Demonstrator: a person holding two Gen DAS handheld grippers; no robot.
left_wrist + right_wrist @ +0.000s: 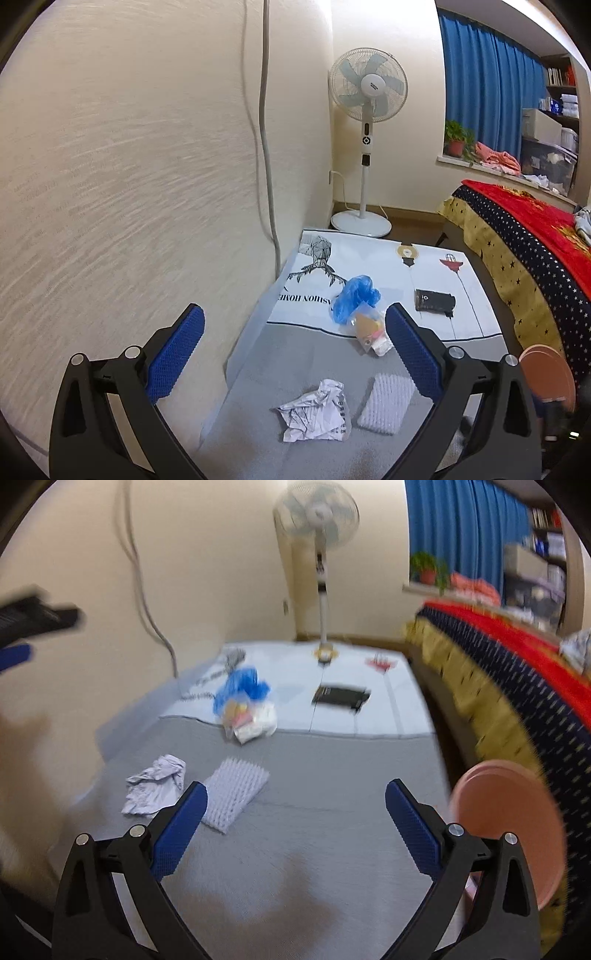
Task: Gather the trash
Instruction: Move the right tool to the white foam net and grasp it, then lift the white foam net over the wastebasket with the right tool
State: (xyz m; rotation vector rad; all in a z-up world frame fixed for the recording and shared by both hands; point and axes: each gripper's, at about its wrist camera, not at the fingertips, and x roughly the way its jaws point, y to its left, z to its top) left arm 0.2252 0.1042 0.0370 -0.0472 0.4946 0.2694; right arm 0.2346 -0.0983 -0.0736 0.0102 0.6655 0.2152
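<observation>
Trash not yet picked; I judge approach step in hand. Left gripper [295, 325] fingers spread wide, empty. Right gripper [295, 801] fingers spread too, empty. Paper wad [316, 411] crumpled, white with print, lies on grey mat [295, 350] between and below my left fingers. Foam [386, 402] ribbed, white, just beside it. Bag [356, 297] blue, bunched, farther ahead, near right finger. Bin [506, 827] pink, beyond right finger. Next: lower onto wad, pinch.

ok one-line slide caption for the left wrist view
Left gripper open above a grey mat strewn with crumpled paper, bubble wrap and a blue plastic bag.
</observation>
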